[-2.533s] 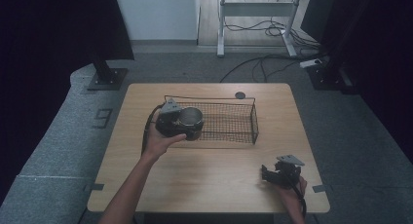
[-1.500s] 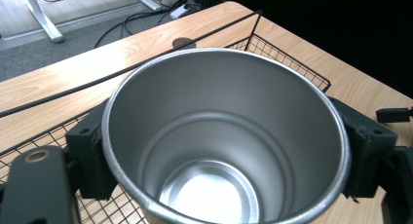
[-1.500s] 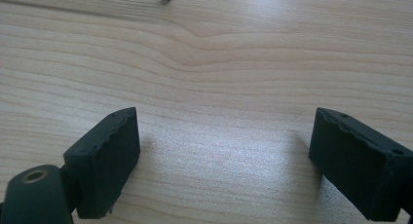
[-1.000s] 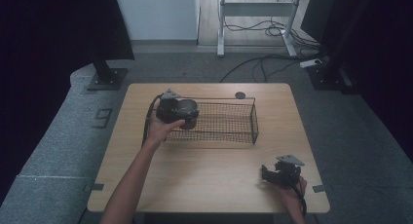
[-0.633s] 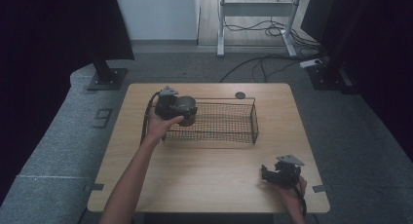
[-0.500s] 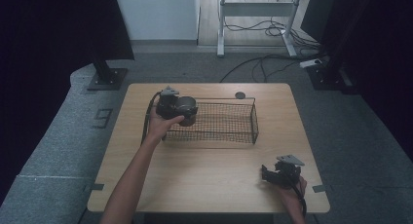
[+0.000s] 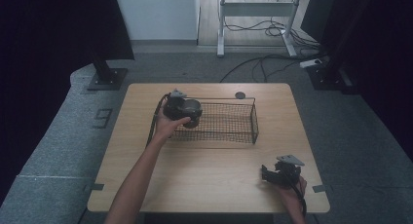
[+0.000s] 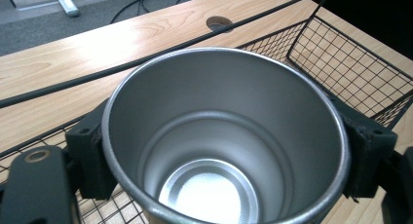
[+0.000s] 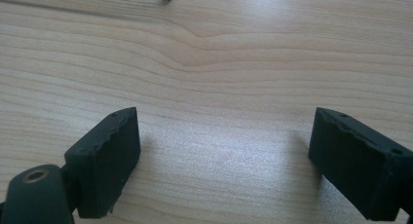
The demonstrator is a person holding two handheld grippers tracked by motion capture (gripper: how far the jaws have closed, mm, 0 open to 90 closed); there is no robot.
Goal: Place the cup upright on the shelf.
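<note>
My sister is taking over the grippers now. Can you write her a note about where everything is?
Left gripper: shut on the metal cup, holding it upright over the left end of the wire basket.
Right gripper: open, holding nothing, low over the bare table near the front right corner.
Done: the cup is gripped and brought to the basket. The cup is empty inside.
Left: probably lower the cup onto the basket floor, open the jaws and pull the left gripper away. I cannot tell whether the cup touches the mesh yet.
</note>
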